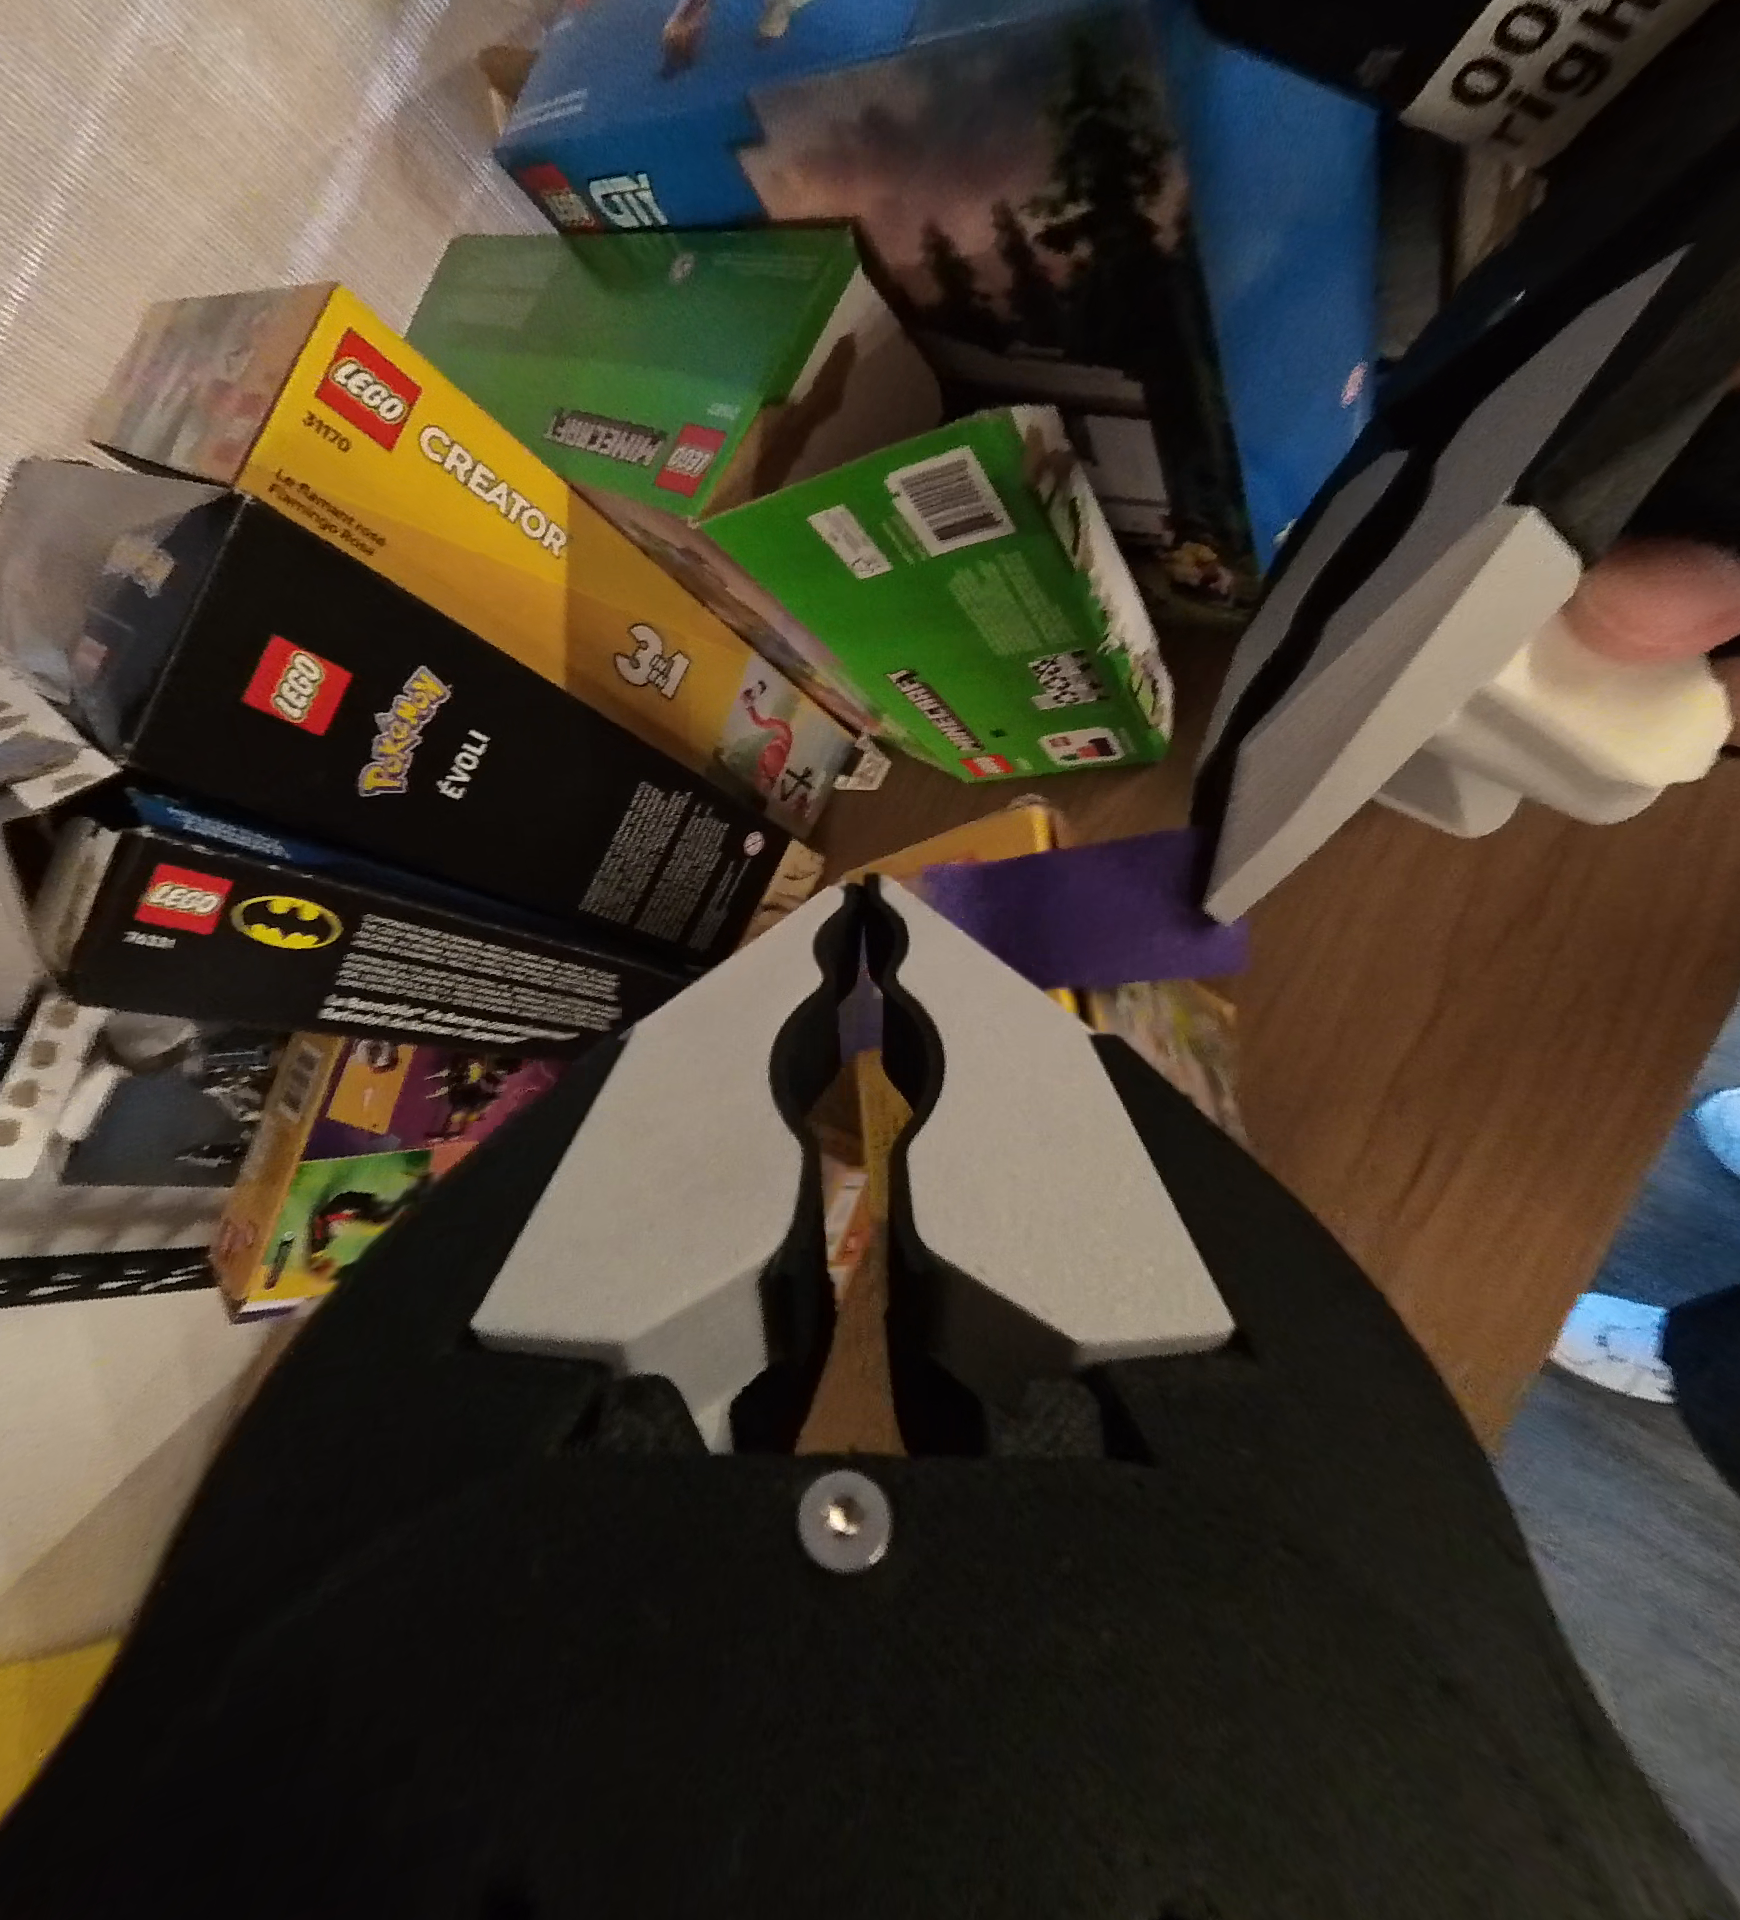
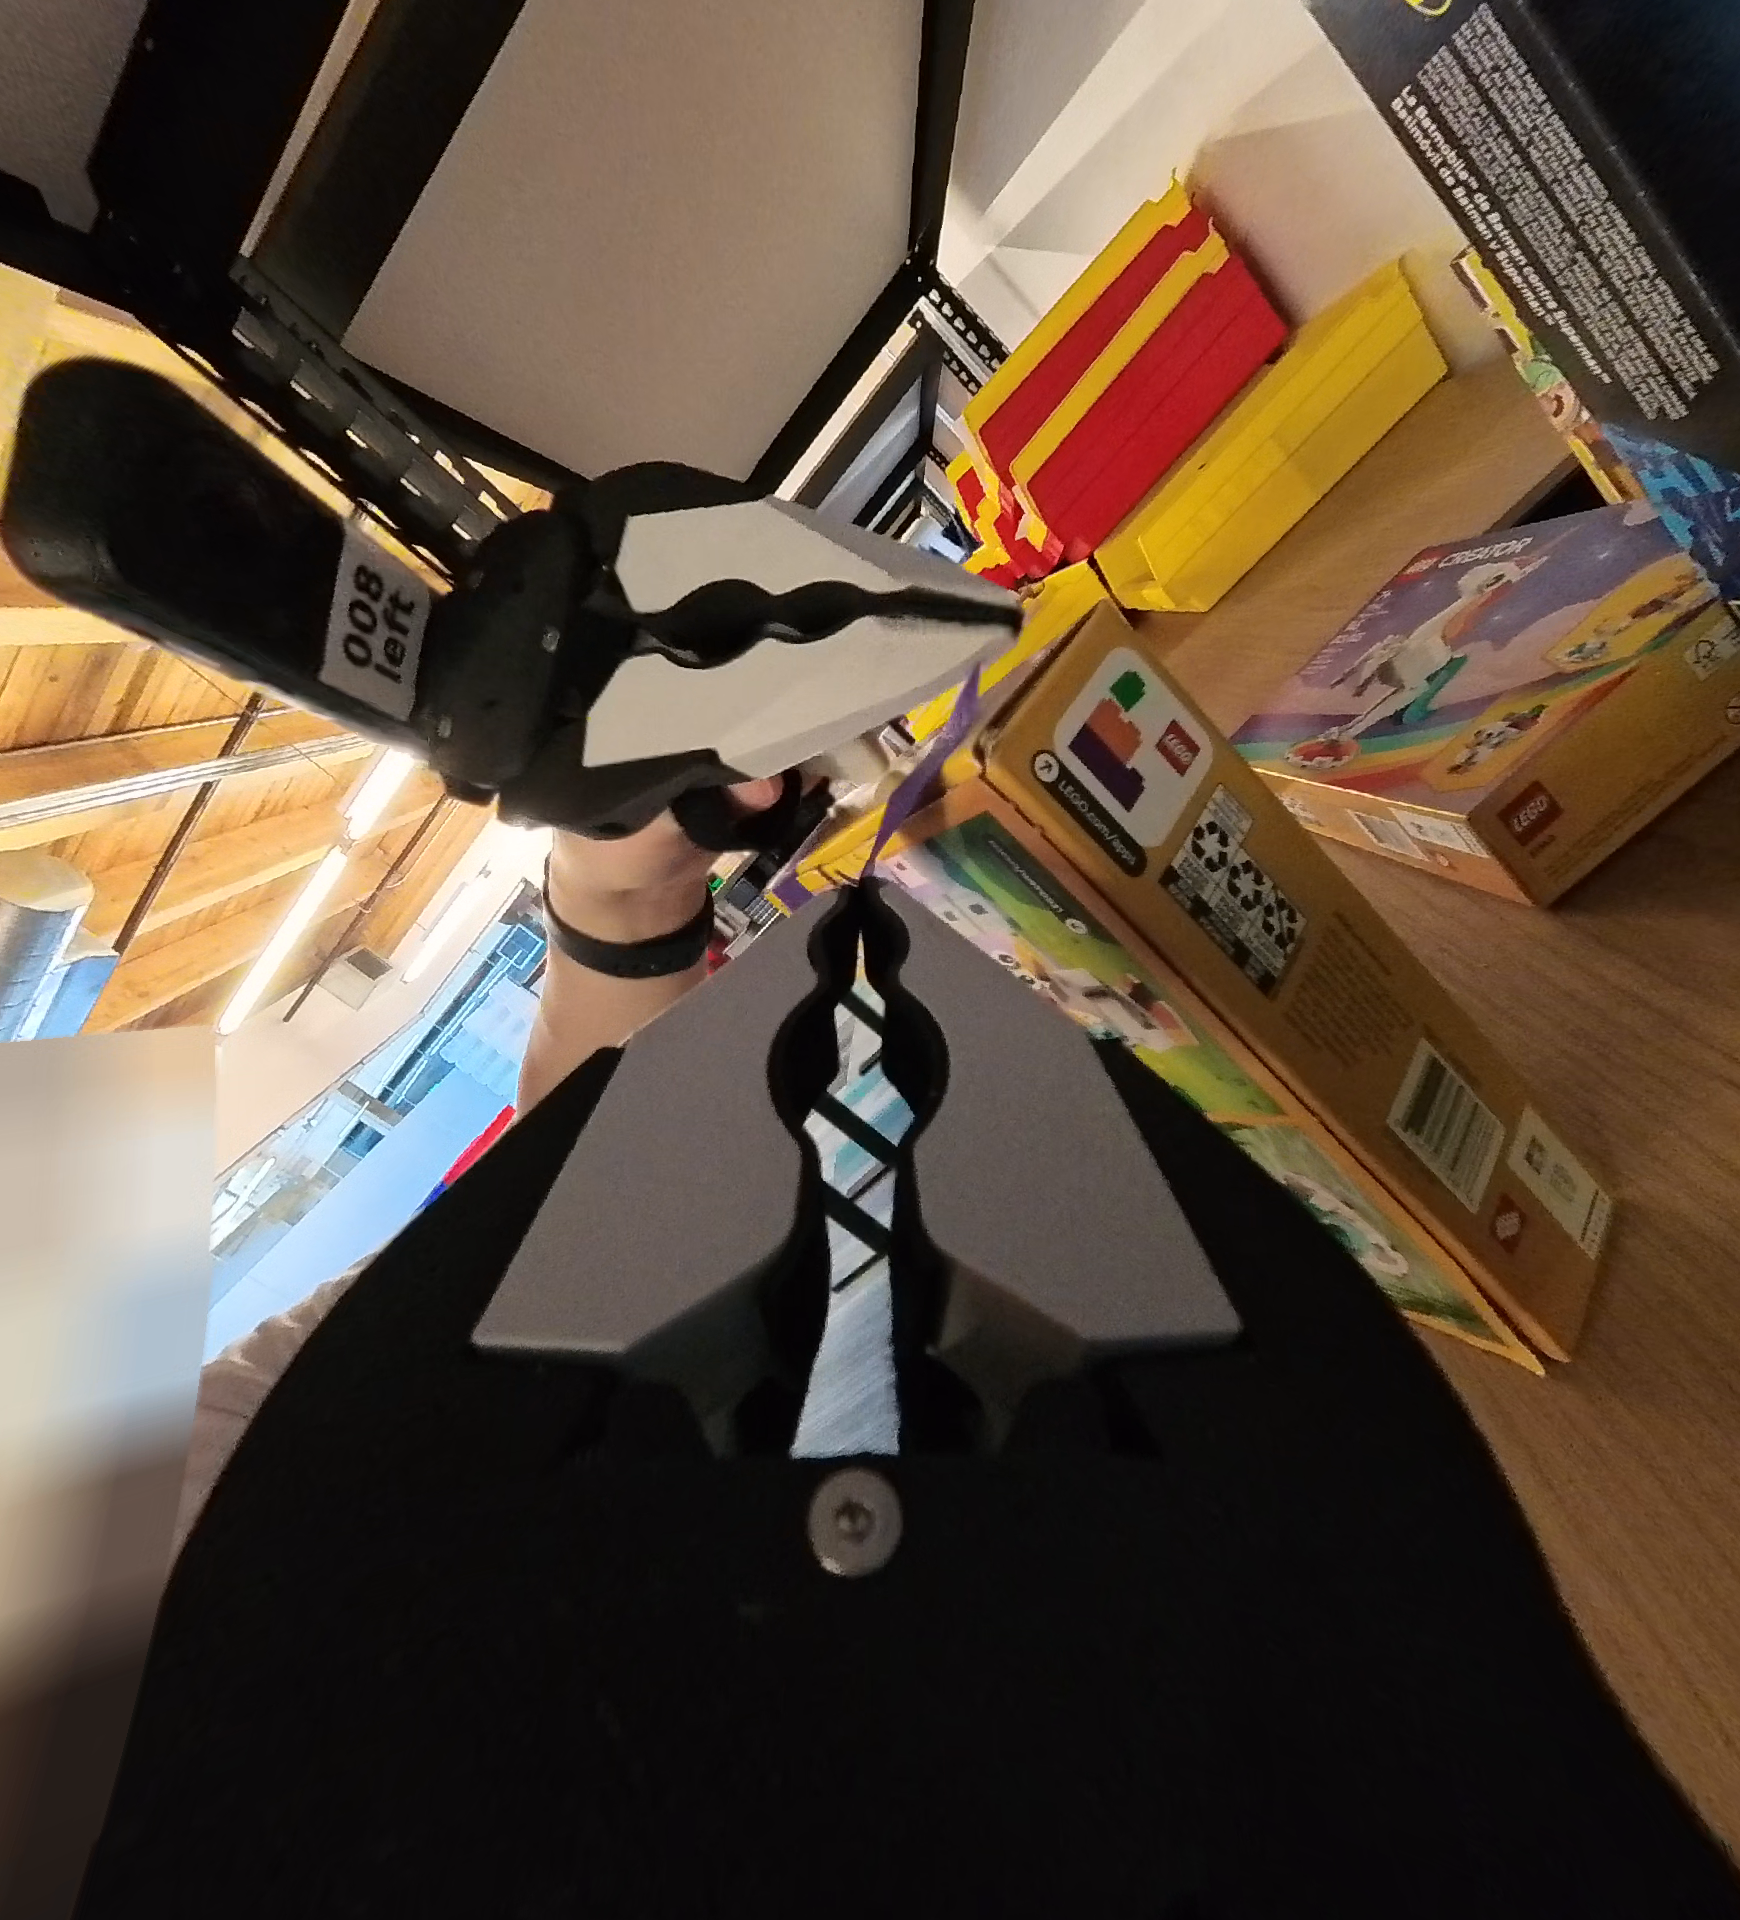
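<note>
My left gripper (image 1: 866, 891) is shut on one end of a purple strip (image 1: 1084, 914). The strip runs right to the tip of my right gripper (image 1: 1227, 899), which a hand holds. In the right wrist view my right gripper (image 2: 861, 891) is shut on the lower end of the purple strip (image 2: 933, 769). The strip rises to the shut tips of the left gripper (image 2: 996, 629). The strip hangs stretched between the two grippers just above a flat yellow-tan box (image 2: 1261, 935) lying on the wooden table (image 2: 1624, 1091). The corner of this box shows in the left wrist view (image 1: 1001, 828).
Several toy-brick boxes lie fanned on the table: black ones (image 1: 409, 727), a yellow one (image 1: 492, 520), green ones (image 1: 939, 613), a large blue one (image 1: 949, 156). Red and yellow stacks (image 2: 1136, 364) and a pastel box (image 2: 1520, 727) stand behind. The table edge (image 1: 1531, 1351) is at right, with floor below. Left tips to right tips: about 6 cm.
</note>
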{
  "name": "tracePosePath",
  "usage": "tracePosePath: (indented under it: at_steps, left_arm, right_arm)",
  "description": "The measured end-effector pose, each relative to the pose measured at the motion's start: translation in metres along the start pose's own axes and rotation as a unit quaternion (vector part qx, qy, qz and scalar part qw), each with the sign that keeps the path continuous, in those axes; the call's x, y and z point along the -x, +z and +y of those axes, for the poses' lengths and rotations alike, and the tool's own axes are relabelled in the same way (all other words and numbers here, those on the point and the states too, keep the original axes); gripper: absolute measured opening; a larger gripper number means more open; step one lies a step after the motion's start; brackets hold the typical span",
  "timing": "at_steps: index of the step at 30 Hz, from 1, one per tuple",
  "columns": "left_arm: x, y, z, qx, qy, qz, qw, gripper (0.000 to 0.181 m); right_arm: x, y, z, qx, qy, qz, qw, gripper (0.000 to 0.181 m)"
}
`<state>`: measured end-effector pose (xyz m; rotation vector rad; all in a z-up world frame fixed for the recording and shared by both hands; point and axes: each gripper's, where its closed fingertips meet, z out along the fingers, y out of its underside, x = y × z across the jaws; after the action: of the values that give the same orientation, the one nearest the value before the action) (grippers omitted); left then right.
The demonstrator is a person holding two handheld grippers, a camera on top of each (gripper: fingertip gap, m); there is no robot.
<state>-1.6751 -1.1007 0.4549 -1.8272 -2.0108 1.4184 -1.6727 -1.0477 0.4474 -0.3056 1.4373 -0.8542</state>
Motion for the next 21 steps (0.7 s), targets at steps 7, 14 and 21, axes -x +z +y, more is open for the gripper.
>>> tracePosePath:
  at_steps: [7, 14, 21]
  left_arm:
    - [-0.015, -0.020, -0.019, -0.001, 0.037, 0.037, 0.999, 0.000]
    - [-0.015, -0.002, -0.002, 0.093, 0.118, 0.001, 0.989, 0.000]
    - [-0.005, 0.004, -0.001, 0.070, 0.184, -0.094, 0.976, 0.000]
  right_arm:
    - [-0.001, 0.000, 0.001, 0.002, -0.002, 0.003, 1.000, 0.000]
    - [0.000, -0.001, 0.001, 0.006, 0.000, 0.002, 1.000, 0.000]
    - [-0.002, 0.000, 0.001, 0.005, -0.001, 0.007, 1.000, 0.000]
